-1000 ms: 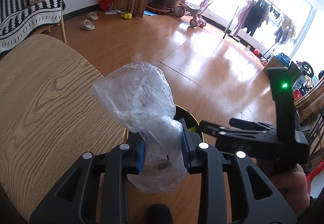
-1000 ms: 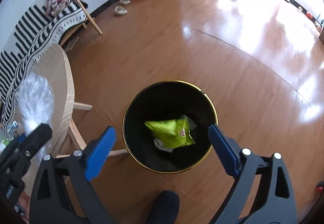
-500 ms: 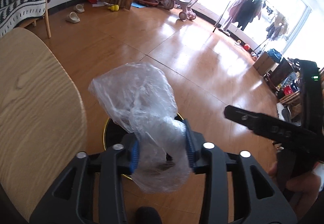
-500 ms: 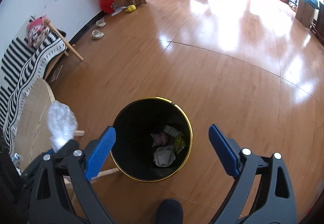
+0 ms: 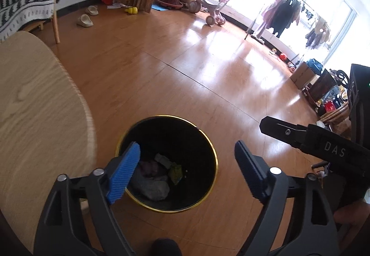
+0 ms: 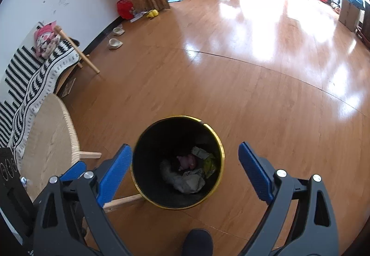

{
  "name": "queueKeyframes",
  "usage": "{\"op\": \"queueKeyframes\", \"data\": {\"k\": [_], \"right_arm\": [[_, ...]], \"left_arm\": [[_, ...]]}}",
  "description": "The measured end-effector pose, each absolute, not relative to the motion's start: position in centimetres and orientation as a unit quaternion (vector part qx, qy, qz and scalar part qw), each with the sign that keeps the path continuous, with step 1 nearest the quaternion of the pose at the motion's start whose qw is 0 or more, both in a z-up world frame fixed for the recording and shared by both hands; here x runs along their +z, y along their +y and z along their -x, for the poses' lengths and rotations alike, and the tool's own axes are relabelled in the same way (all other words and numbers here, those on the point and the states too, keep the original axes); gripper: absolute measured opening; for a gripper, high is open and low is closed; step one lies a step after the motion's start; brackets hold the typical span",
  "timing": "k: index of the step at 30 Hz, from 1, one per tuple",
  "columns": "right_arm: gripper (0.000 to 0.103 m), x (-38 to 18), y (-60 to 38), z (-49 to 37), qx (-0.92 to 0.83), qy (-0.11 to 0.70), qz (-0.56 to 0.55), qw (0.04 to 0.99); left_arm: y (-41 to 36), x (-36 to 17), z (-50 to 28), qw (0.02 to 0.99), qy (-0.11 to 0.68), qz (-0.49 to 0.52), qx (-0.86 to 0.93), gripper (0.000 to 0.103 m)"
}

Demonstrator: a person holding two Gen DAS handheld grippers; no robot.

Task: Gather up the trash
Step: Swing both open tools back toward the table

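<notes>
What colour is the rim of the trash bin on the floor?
Gold, around a black inside. The trash bin rim shows best in the right wrist view.

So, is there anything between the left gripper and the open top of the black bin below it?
Nothing visible. The left gripper, jaws open and empty, has just been opening over the black bin; its mouth is uncovered, with trash at the bottom.

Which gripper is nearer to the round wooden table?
Left. The left gripper hangs open over the black trash bin, right beside the table edge. The right gripper, open too, sits farther out on the bin's far side from the table.
</notes>
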State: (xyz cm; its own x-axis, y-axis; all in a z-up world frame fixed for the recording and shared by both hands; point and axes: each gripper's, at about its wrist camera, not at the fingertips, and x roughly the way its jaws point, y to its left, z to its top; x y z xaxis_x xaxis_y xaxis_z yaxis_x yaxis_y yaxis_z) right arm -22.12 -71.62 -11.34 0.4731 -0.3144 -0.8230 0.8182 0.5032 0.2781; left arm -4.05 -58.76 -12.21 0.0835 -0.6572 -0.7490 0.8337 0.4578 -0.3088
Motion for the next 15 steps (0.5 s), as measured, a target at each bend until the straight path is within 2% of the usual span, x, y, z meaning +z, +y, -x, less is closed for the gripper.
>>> {"op": "queueKeyframes", "data": {"k": [2, 7, 15], "right_arm": [[0.09, -10.6, -70.7, 20.8, -0.347, 0.367, -0.336, 0.795], [0.09, -8.1, -65.3, 15.3, -0.286, 0.372, -0.292, 0.834], [0.091, -4.3, -51.8, 3.9, -0.154, 0.385, -0.219, 0.883]], "left_arm": [[-57.0, -11.1, 3.4, 0.746, 0.436, -0.103, -0.492, 0.092], [-50.6, -8.5, 0.5, 0.789, 0.419, -0.114, -0.436, 0.092], [-33.2, -4.0, -7.4, 0.86, 0.402, -0.069, -0.307, 0.092]]}}
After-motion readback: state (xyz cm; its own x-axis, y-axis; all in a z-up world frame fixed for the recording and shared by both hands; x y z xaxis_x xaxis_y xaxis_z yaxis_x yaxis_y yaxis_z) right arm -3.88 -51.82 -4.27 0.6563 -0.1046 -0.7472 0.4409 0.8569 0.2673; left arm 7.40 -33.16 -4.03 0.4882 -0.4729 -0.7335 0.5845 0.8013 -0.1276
